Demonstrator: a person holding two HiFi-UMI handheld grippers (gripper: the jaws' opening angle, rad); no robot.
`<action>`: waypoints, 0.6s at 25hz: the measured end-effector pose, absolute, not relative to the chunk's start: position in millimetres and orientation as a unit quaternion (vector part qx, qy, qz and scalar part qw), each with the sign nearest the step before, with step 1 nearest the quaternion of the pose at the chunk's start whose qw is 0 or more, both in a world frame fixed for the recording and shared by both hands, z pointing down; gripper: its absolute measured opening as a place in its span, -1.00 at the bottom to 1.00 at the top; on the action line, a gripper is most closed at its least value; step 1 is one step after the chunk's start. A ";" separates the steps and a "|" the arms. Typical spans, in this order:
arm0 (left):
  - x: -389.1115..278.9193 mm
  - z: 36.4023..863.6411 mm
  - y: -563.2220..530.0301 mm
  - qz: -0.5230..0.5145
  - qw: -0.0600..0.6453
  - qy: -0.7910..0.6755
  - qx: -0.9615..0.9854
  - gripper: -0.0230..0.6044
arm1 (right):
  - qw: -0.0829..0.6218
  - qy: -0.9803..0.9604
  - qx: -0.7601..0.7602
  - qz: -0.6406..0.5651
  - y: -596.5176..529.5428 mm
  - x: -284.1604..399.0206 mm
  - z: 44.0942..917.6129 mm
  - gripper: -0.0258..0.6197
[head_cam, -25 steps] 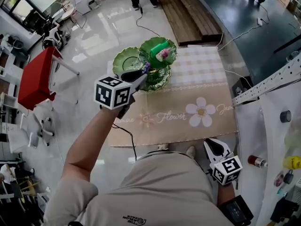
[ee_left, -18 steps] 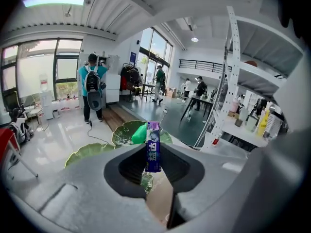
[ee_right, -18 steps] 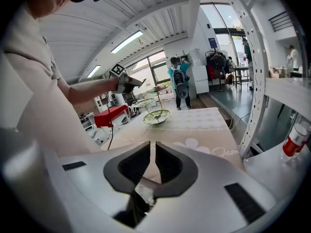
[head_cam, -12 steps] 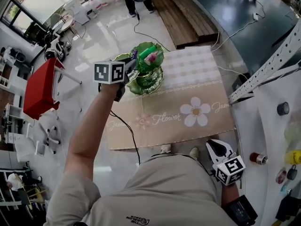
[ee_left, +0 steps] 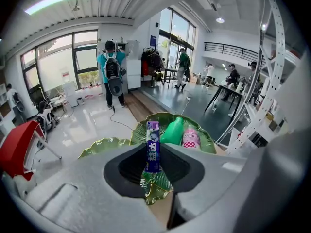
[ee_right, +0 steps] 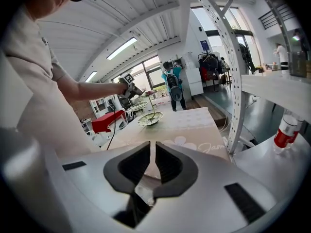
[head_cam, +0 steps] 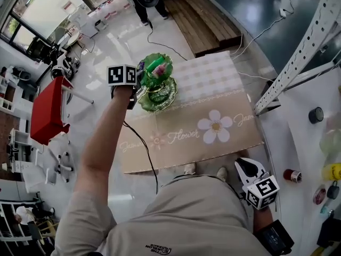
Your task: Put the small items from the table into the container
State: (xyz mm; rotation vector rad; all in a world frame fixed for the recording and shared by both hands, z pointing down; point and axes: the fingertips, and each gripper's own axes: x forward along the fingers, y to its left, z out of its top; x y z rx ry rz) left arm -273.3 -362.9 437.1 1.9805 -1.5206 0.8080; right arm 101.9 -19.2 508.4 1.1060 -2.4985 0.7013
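Observation:
My left gripper (head_cam: pixel 139 72) is shut on a purple stick pack (ee_left: pixel 153 142), which stands upright between its fingers. It hangs at the near left rim of the top dish (ee_left: pixel 167 116) of a green leaf-shaped tiered stand (head_cam: pixel 169 92). A green bottle (ee_left: pixel 173 131) and a pink item (ee_left: pixel 192 137) lie in that top dish. My right gripper (head_cam: pixel 243 165) stays low beside my body at the table's near right corner. Its jaws are shut to a thin slit with nothing between them (ee_right: pixel 153 152).
The stand sits at the far left of a beige flower-print tablecloth (head_cam: pixel 213 127). A white shelf at right holds a red-capped bottle (head_cam: pixel 290 175) and other small things, behind a perforated metal post (head_cam: pixel 298 52). A red chair (head_cam: pixel 45 108) is on the floor to the left. A cable (head_cam: pixel 141 148) trails from my left arm.
My left gripper has carried the purple pack farther away, from the lower dishes up to the top dish's rim. The right gripper has stayed near my hip.

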 end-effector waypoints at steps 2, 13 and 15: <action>-271.4 438.9 -363.4 0.304 0.262 -0.561 0.725 -0.64 | 0.157 -0.873 0.389 0.248 -19.7 107.6 509.3 -0.78; -269.6 443.3 -366.2 0.297 0.272 -0.573 0.714 -0.62 | 0.154 -0.881 0.379 0.239 -22.0 119.1 510.6 -0.78; -267.4 442.6 -364.7 0.291 0.275 -0.569 0.718 -0.57 | 0.158 -0.880 0.378 0.241 -22.1 120.8 511.3 -0.78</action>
